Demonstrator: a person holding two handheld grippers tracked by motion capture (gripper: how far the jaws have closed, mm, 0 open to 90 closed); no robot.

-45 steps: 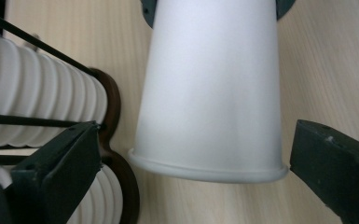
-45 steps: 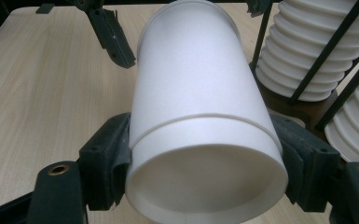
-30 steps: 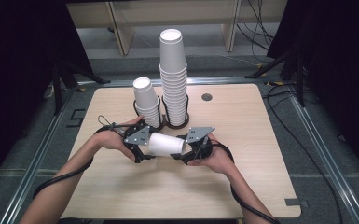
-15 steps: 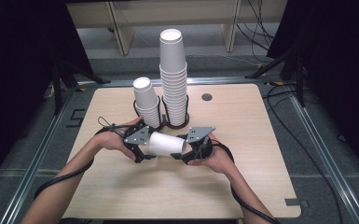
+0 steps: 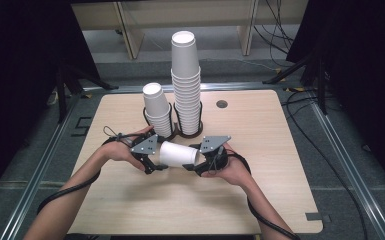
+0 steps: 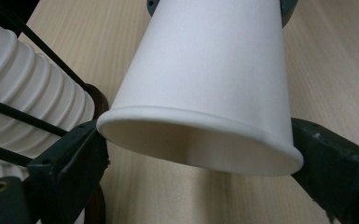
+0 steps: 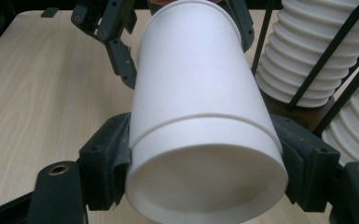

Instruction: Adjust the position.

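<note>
A white paper cup [image 5: 178,154] lies on its side in the air, just above the tabletop [image 5: 280,150], between the two grippers. The left gripper [image 5: 151,164] has its fingers clenched on one end of the cup, and the right gripper [image 5: 198,164] grasps the other end. At 12 o'clock from them, two cup stacks [image 5: 186,85] stand in a black wire holder [image 5: 176,131].

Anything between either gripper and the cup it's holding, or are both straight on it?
Nothing visible in the way. The left gripper and the right gripper each have both jaws pressed directly on the paper cup, held on its side between them above the table, in front of the two cup stacks.
</note>
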